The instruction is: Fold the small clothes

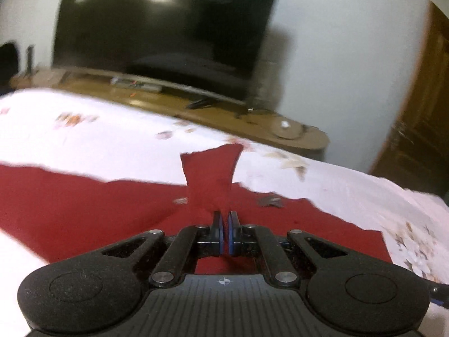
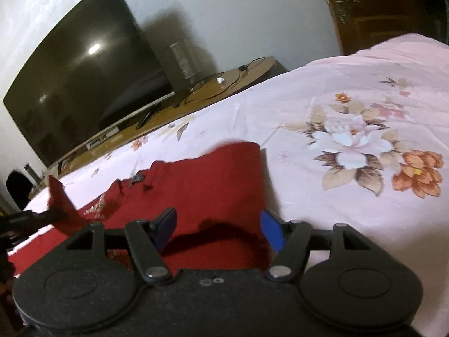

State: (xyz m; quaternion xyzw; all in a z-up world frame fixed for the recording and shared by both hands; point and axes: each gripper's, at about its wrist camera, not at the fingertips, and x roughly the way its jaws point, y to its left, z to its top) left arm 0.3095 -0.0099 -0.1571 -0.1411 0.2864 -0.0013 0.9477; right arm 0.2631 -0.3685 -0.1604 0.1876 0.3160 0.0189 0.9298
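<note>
A red garment (image 1: pixel 84 205) lies spread on the floral bedsheet (image 1: pixel 112 140). My left gripper (image 1: pixel 225 219) is shut on a fold of that cloth, and a flap (image 1: pixel 210 168) stands up beyond its tips. In the right wrist view the same red garment (image 2: pixel 202 191) lies under my right gripper (image 2: pixel 217 224), whose blue pads (image 2: pixel 270 229) stand apart above the cloth without pressing it. At the left edge of that view the left gripper (image 2: pixel 42 216) holds the raised flap (image 2: pixel 60 199).
A large dark TV (image 1: pixel 168 28) stands on a low wooden cabinet (image 1: pixel 224 115) past the bed, with cables and small items on it. A wooden door (image 1: pixel 421 98) is at the right. Pale floral sheet (image 2: pixel 364 140) stretches to the right of the garment.
</note>
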